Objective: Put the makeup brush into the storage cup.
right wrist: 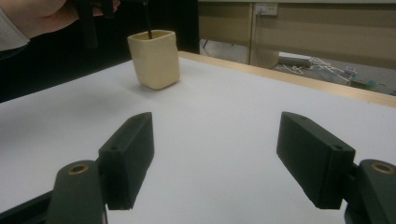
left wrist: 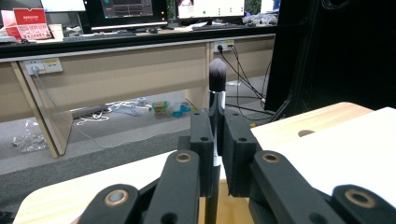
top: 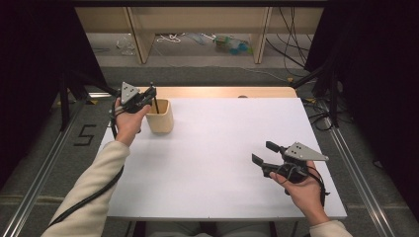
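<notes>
A cream cup [top: 160,117] stands at the far left of the white table [top: 222,163]. My left gripper [top: 148,94] hovers just above the cup's rim and is shut on a black makeup brush [top: 156,104]. The brush stands upright, its lower handle reaching down into the cup. In the left gripper view the dark bristle head [left wrist: 217,73] rises above the closed jaws of the left gripper [left wrist: 218,135]. My right gripper [top: 262,152] rests low over the table's near right, open and holding nothing. The right gripper view has its jaws [right wrist: 217,158] spread wide, facing the cup [right wrist: 155,58] and the brush handle [right wrist: 147,18].
A strip of wooden tabletop [top: 217,92] with a small hole runs along the far edge. Beyond it are wooden desk legs and loose cables on the floor [top: 197,42]. Metal rails [top: 356,173] flank the table, and black curtains close both sides.
</notes>
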